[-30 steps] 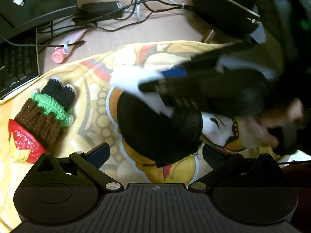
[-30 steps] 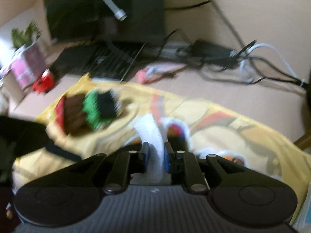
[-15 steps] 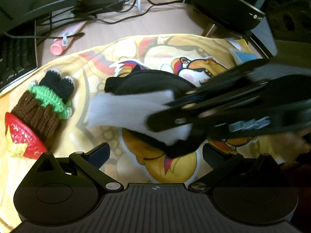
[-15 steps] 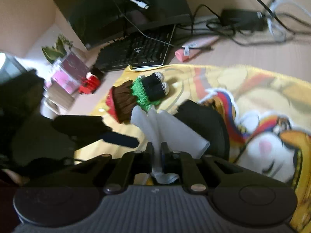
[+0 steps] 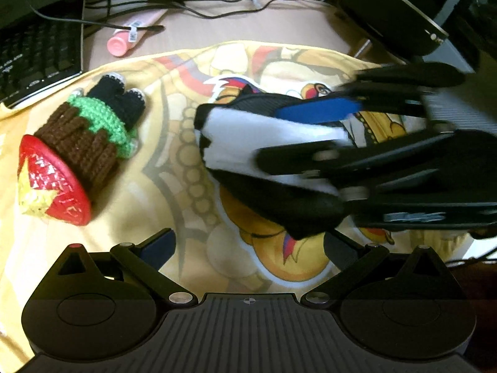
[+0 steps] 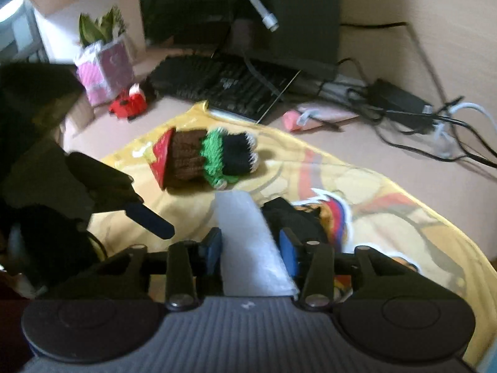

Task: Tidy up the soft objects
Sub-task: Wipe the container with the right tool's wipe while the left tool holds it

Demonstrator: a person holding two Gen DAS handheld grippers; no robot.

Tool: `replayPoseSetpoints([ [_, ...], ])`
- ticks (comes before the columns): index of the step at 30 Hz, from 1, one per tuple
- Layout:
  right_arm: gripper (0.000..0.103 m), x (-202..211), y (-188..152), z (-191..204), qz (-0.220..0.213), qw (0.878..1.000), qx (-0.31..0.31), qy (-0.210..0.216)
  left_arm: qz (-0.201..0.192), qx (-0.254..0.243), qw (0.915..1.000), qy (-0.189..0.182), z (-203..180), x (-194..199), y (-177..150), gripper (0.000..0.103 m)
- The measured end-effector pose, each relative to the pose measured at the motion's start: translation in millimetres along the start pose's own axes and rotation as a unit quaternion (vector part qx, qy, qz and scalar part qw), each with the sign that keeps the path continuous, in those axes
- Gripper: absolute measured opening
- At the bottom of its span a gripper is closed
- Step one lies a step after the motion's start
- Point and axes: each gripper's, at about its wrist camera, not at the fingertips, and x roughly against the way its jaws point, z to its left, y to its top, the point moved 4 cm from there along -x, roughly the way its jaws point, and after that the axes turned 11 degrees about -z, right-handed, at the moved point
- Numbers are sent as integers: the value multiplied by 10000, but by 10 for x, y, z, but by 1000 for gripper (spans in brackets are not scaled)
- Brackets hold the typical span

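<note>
Left wrist view: the left gripper (image 5: 248,245), jaws wide and empty, faces a knitted toy (image 5: 77,146) at left on the yellow cloth (image 5: 124,217). Right wrist view: the right gripper (image 6: 251,248), jaws part-open, flanks white cloth (image 6: 248,242) beside a black pad (image 6: 292,217), lower centre. Sorting looks unfinished; no legible writing.

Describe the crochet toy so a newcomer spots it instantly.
Start at the yellow cartoon-print cloth covering the desk. Near its keyboard-side edge lies the crochet toy, apart from both claws. Only it is banded: red base, brown middle, green ring, black tips.
</note>
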Motion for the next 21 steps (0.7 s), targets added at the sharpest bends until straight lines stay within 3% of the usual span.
replayPoseSetpoints([
  [2,36,-90,-41,35,145,9998,123,-10,11,-10,10000,9,-6,7,-24,103],
  [4,9,-131,-73,63,239,9994,243,-76,19,43,10000,19,15,13,-45,103],
  [5,9,-137,-81,68,274,9993,223,-72,22,82,10000,25,30,15,-54,103],
  [7,9,0,-64,-6,298,9966,-625,440,33,158,9999,36,58,13,-65,103],
  [10,10,176,-91,-30,383,9866,-1249,977,20,138,9999,20,50,7,-43,103],
  [13,10,305,-170,-74,409,9965,-672,265,-5,40,10000,-42,-6,4,-3,103],
  [19,15,451,-300,-579,413,9869,-1328,-817,-10,-221,9992,-325,-231,-90,100,103],
  [21,21,498,-327,-591,369,9868,-1160,-1066,30,-309,9987,-405,-303,-160,132,103],
])
